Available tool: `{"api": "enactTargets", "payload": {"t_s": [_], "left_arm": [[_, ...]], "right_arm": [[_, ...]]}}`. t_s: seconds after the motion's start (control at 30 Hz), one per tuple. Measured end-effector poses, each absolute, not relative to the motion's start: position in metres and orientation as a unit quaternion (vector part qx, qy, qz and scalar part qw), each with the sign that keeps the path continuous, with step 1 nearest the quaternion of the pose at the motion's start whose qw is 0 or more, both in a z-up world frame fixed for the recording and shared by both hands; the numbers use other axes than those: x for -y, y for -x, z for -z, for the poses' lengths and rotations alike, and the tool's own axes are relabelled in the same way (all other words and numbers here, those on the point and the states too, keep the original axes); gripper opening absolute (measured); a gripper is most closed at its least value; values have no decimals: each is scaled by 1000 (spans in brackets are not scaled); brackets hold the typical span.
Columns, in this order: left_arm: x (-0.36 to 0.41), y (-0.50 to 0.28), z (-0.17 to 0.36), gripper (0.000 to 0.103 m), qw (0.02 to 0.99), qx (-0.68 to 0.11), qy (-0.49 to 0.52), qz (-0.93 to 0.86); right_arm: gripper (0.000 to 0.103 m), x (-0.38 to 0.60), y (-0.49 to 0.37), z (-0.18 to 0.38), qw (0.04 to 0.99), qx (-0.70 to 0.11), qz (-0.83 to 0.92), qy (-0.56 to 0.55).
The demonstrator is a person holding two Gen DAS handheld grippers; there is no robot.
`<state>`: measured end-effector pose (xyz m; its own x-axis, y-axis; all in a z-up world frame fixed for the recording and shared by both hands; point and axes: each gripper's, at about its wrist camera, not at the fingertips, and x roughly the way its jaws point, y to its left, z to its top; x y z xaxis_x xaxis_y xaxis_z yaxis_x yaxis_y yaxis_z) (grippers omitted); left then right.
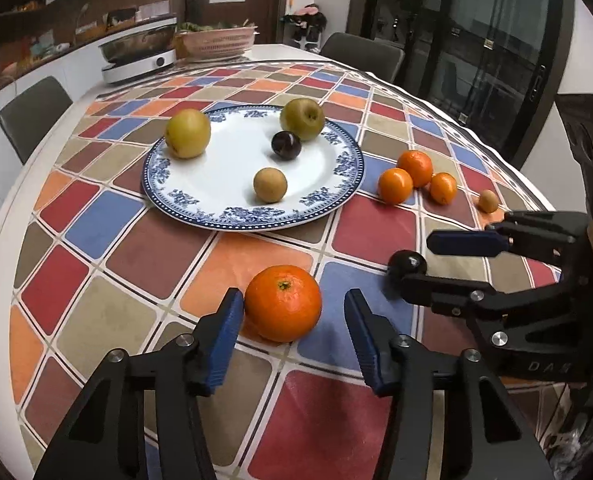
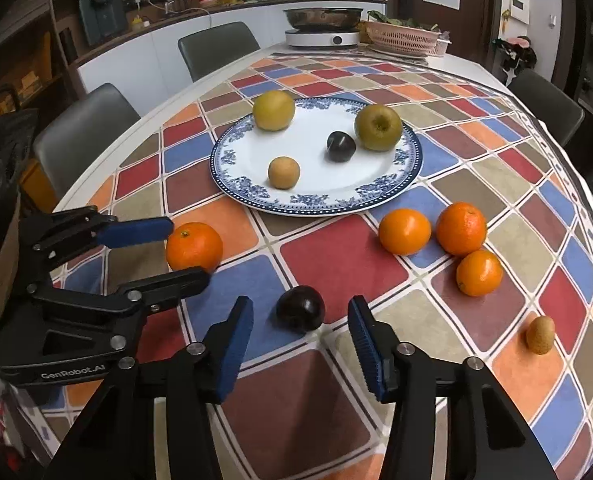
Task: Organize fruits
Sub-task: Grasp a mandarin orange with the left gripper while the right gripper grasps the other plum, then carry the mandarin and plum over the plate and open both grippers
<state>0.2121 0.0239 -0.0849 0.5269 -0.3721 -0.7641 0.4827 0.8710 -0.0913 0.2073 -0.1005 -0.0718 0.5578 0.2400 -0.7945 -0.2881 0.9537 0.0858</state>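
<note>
A large orange (image 1: 282,304) lies on the checked tablecloth between the blue pads of my left gripper (image 1: 294,300). The left pad is right at its side and the right pad stands clear, so the jaws are open. My right gripper (image 2: 300,308) is open around a dark plum (image 2: 300,314), with gaps on both sides. The blue-rimmed plate (image 1: 328,204) holds two yellow-green fruits, a second plum (image 1: 285,145) and a small brown fruit (image 1: 270,185). To the plate's right lie three oranges (image 2: 404,231) and a small kiwi (image 2: 539,335).
An induction cooker with a steel pot (image 1: 136,64) and a pink basket (image 1: 216,42) stand at the table's far end. Grey chairs (image 1: 32,114) line the left side, and another chair (image 1: 360,54) stands at the far end. The cloth's edge curves down on the right.
</note>
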Motion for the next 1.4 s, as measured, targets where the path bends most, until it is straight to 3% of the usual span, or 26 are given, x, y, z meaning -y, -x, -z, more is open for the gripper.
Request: {"api": "enactTargets", "payload": {"t_s": [0.37,0.77,1.4], "left_arm": [[-23,-219,93,41,869,-435,-67,228],[-28,-203,71,41,884,-409,-58,219],[-32,-172,2,41,920,-345,-36,184]], "right_arm": [[30,100,-213,81,875,-457,-156,22],[29,101,-207,72,877,-449,-169,14],[29,101,-180,2,907,-368,-205,11]]}}
